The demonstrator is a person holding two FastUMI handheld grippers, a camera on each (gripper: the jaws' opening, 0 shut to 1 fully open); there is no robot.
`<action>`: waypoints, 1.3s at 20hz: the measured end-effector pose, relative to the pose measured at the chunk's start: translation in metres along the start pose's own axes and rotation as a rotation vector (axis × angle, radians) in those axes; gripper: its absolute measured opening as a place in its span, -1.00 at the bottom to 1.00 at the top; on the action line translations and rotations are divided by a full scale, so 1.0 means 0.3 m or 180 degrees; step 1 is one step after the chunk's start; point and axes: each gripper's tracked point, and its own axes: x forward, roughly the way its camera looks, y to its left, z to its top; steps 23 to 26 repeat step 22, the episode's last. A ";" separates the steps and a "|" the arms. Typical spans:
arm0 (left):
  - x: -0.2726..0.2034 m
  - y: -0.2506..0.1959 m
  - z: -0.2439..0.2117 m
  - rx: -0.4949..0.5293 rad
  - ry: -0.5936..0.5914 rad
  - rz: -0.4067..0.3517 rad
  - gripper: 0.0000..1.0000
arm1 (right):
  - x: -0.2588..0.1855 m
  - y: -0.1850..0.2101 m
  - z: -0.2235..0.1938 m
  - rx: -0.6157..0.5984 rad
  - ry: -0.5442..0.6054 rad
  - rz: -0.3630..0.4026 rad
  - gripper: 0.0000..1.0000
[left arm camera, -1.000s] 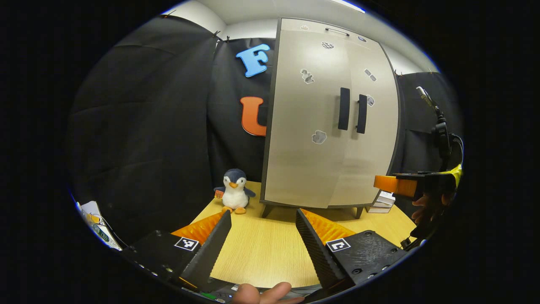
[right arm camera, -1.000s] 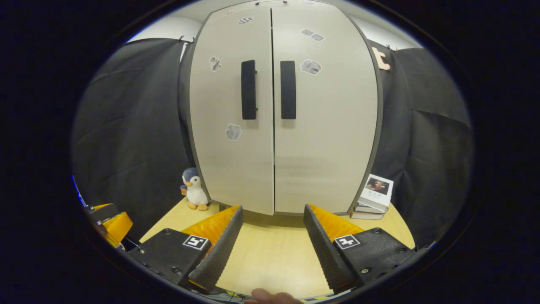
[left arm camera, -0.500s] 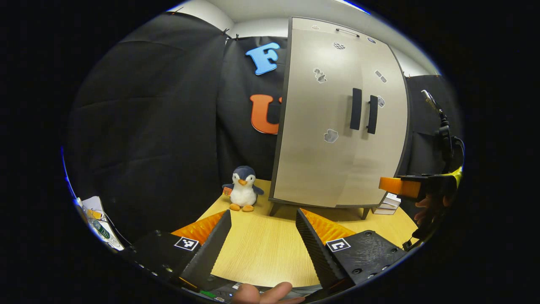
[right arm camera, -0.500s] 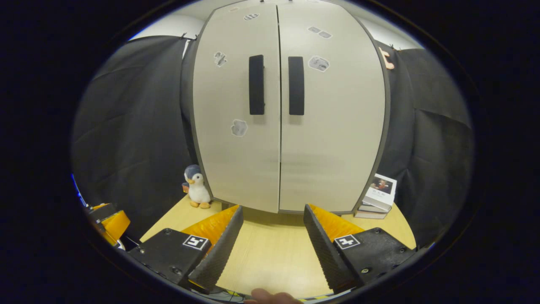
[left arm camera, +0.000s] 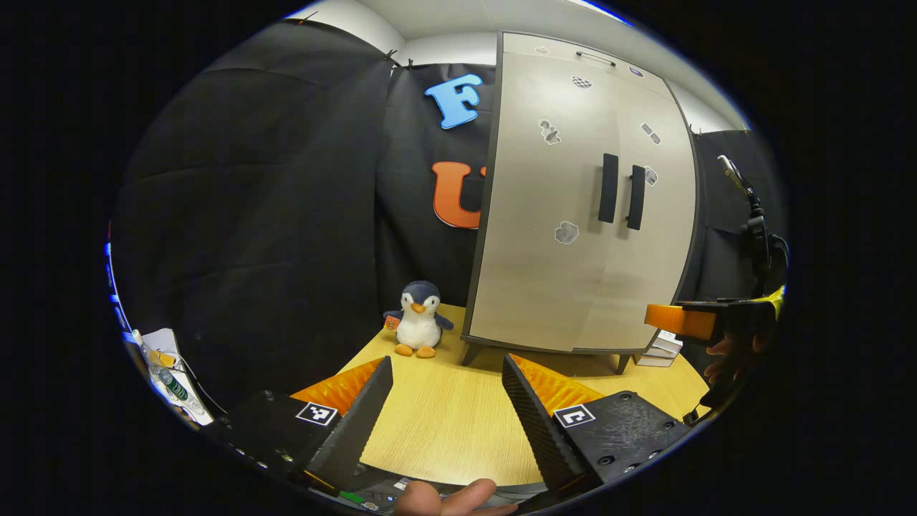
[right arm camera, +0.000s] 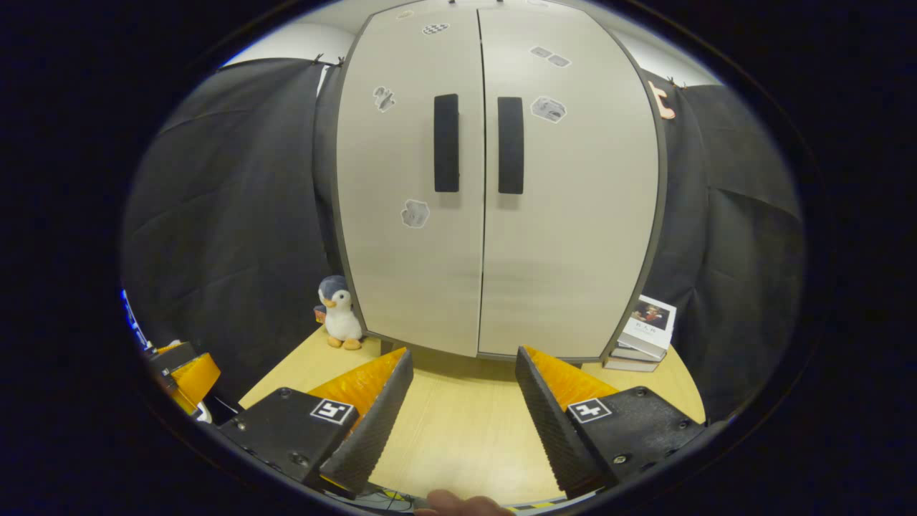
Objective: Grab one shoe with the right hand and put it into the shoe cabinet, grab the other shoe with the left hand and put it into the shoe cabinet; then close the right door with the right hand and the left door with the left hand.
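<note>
Both doors shut, task looks finished.
Your left gripper (left arm camera: 448, 373) and right gripper (right arm camera: 464, 365) gape wide, empty, above the tabletop's (right arm camera: 458, 430) front edge; shoes presumably inside the cabinet (right arm camera: 494, 215).

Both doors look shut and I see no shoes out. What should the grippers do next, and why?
Probably just draw back and stop. The shoe cabinet has its left door and right door meeting flush, and the left gripper and right gripper are open, holding nothing.
</note>
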 end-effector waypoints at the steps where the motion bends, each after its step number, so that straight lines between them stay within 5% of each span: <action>1: -0.005 -0.001 0.007 -0.0006 -0.0019 0.0000 0.88 | -0.002 -0.003 0.000 0.0005 -0.0004 -0.0002 0.87; 26: -0.012 -0.045 0.101 0.0001 -0.0395 -0.0014 0.87 | -0.014 -0.093 0.039 0.0146 -0.0157 -0.0141 0.87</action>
